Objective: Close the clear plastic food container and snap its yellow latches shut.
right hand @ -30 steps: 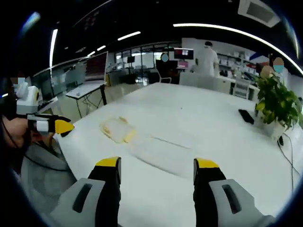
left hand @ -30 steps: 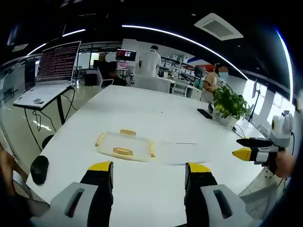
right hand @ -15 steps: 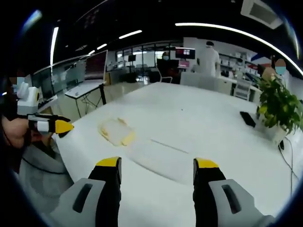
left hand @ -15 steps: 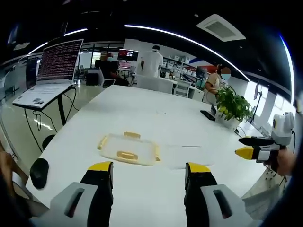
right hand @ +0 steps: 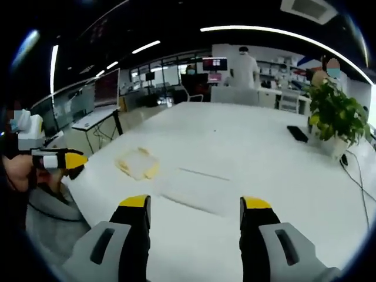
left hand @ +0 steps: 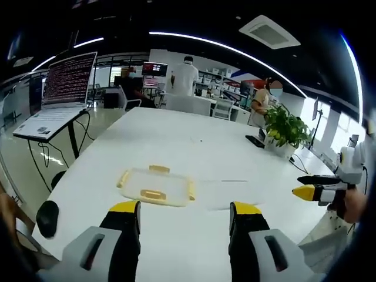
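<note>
The clear food container [left hand: 155,186] with yellow latches lies on the white table [left hand: 176,138], a little ahead of my left gripper [left hand: 185,211], whose jaws stand open and empty. Just right of it lies a flat clear lid [left hand: 226,189], faint against the table. In the right gripper view the container [right hand: 136,163] sits ahead to the left and the lid [right hand: 197,189] lies straight ahead of my open, empty right gripper [right hand: 195,205]. Each gripper hovers short of the table's near edge. The right gripper [left hand: 311,186] enters the left gripper view at the right, and the left gripper [right hand: 66,161] enters the right gripper view at the left.
A black mouse [left hand: 47,215] lies at the table's left corner. A laptop [left hand: 59,88] stands on a side stand at the left. A potted plant [left hand: 284,126] and a black phone [left hand: 254,141] sit at the far right. People stand at desks behind.
Both views have shifted slightly with the hands. The container and the lid lie where they were, and both grippers stay open.
</note>
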The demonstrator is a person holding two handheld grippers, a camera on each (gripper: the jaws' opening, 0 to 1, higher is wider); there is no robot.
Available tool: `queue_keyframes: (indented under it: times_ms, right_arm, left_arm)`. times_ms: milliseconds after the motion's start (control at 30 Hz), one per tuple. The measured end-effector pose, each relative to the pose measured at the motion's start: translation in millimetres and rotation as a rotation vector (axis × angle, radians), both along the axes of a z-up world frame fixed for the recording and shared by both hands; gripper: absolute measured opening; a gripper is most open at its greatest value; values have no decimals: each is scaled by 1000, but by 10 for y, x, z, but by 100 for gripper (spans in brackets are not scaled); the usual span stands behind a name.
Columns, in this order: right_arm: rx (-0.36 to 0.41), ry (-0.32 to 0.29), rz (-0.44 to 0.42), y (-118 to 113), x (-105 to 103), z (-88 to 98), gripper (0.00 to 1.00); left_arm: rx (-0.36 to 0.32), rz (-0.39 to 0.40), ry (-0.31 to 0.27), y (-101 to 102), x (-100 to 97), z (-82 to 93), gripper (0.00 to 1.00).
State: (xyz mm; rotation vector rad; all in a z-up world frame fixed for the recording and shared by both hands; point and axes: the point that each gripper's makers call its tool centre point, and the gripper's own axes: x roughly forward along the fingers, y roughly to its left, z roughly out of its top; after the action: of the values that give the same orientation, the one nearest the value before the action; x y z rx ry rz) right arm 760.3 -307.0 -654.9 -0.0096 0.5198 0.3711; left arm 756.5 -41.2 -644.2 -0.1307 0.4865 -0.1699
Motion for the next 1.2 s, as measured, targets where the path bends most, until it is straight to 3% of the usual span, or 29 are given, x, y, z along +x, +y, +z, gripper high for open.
queue_keyframes:
  times_ms: [267, 1200]
  right_arm:
    - [-4, 6, -17, -69, -20, -23, 59]
    - [-12, 17, 15, 40, 60, -38, 57]
  left_arm:
    - [0, -7, 6, -36, -16, -20, 56]
    - [7, 13, -3, 65, 83, 12, 56]
